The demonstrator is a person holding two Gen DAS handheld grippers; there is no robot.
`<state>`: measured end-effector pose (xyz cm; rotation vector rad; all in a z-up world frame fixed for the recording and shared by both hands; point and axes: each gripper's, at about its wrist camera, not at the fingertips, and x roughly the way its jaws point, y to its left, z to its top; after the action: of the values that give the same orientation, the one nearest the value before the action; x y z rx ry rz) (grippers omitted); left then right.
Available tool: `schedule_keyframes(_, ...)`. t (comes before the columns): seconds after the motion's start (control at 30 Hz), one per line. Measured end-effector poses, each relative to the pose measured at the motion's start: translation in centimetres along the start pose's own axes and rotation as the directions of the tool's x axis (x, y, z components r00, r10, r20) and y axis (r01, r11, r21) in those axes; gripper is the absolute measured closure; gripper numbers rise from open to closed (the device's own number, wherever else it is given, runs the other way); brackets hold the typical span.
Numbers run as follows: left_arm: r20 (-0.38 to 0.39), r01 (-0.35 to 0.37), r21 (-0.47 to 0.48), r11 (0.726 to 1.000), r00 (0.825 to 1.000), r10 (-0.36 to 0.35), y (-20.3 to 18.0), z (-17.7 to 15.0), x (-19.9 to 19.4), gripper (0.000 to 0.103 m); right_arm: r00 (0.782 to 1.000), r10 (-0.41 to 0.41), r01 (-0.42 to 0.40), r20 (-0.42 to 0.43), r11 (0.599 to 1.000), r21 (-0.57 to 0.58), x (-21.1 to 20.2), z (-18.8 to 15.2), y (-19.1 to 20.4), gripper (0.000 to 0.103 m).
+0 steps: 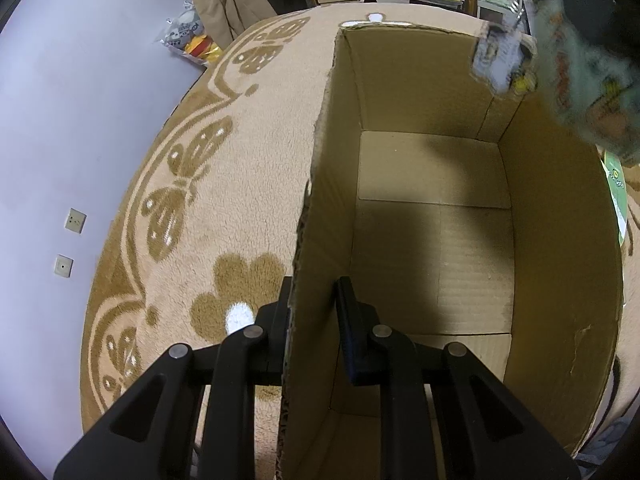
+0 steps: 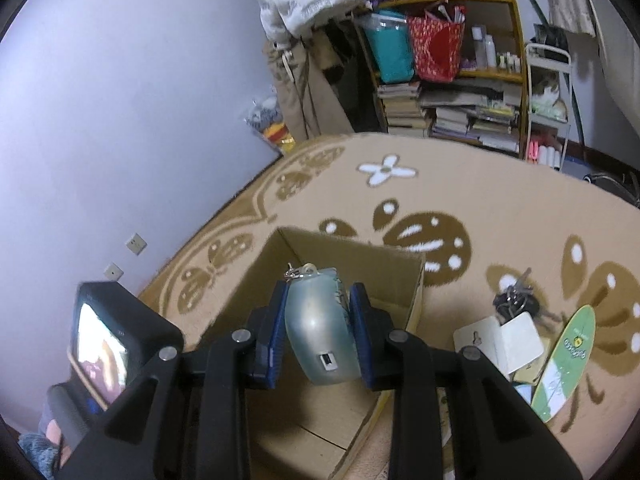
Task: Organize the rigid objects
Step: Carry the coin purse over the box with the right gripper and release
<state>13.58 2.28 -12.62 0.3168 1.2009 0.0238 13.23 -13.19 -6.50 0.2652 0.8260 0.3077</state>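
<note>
Left gripper [image 1: 316, 312] astride box wall [image 1: 316, 200]

My right claw's [image 2: 318, 316] pads cover both sides of the pale green gadget [image 2: 320, 336]; in the left view that gadget [image 1: 584, 80] is smeared by blur and cut by the frame edge, its print unreadable; my left claw [image 1: 312, 320] hides a strip of the box wall [image 1: 320, 184]; the box's [image 2: 352, 264] near end sits behind my fingers; the keys [image 2: 516, 300] are too small to count.
</note>
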Motion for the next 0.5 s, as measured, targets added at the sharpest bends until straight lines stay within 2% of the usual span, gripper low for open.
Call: schedule_keyframes(0.5, -0.006, 0.012, -0.016, 1.0, 1.0, -0.013, 0.1, 0.1, 0.0, 0.085, 0.996, -0.053, 0.053, -0.071, 0.999, 0.003, 2.4, -1.3, -1.0, 0.07)
